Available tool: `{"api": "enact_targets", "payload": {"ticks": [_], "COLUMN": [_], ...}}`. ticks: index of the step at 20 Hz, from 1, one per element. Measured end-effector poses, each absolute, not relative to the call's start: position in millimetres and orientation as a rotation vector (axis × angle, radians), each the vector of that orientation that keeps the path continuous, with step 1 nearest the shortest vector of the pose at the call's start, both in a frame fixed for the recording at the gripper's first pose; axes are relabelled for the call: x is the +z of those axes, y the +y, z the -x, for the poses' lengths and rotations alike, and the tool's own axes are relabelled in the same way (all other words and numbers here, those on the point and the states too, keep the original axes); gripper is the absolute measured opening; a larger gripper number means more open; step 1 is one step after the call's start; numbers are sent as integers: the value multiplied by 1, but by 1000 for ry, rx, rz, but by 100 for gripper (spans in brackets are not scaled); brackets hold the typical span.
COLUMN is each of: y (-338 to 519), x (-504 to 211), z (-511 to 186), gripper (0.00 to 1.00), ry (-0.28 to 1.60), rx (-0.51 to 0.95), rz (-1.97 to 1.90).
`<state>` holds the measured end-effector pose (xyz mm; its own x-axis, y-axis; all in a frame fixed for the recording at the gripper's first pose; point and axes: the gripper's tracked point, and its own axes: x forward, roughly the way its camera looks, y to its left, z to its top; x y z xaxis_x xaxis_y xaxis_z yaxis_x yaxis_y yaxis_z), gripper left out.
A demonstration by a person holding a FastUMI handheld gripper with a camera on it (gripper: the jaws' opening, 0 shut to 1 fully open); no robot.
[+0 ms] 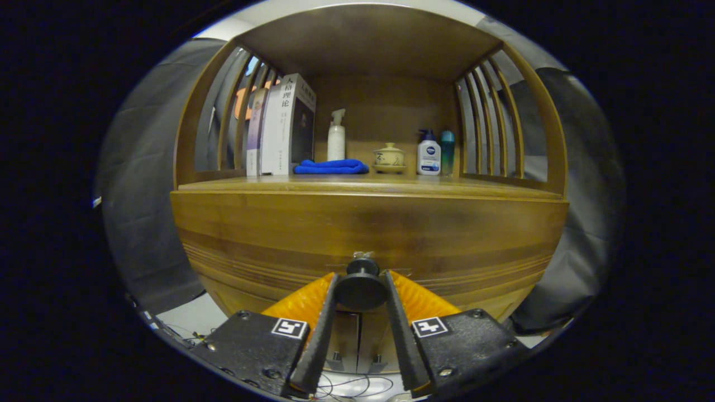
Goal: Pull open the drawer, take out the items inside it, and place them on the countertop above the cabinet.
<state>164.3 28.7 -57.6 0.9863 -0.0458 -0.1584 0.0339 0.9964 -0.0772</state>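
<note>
Through the gripper view I saw the wide brown wooden drawer front (368, 234), banded with grain lines, sitting flush under the wooden desk top (368, 186) of the cabinet. Its round black knob (361, 287) stood out low at the middle of the front. My gripper (361, 290) pointed straight and level at the drawer, its two fingers clenched on the knob, one pressing each side. On the desk I counted three upright books (282, 128) at the left, one folded blue cloth (331, 166), one white spray bottle (336, 137), one small lidded ceramic cup on a saucer (389, 157), one white pump bottle with a blue label (428, 153) and one teal bottle (447, 146) just beside it.
</note>
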Motion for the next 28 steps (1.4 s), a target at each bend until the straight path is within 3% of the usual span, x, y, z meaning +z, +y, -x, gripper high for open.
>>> {"api": "enact_targets", "payload": {"ticks": [13, 28], "y": [27, 28], "x": [-61, -67], "z": [-164, -98], "gripper": [37, 37], "ry": [158, 135], "rx": [-38, -16], "rz": [63, 22]}}
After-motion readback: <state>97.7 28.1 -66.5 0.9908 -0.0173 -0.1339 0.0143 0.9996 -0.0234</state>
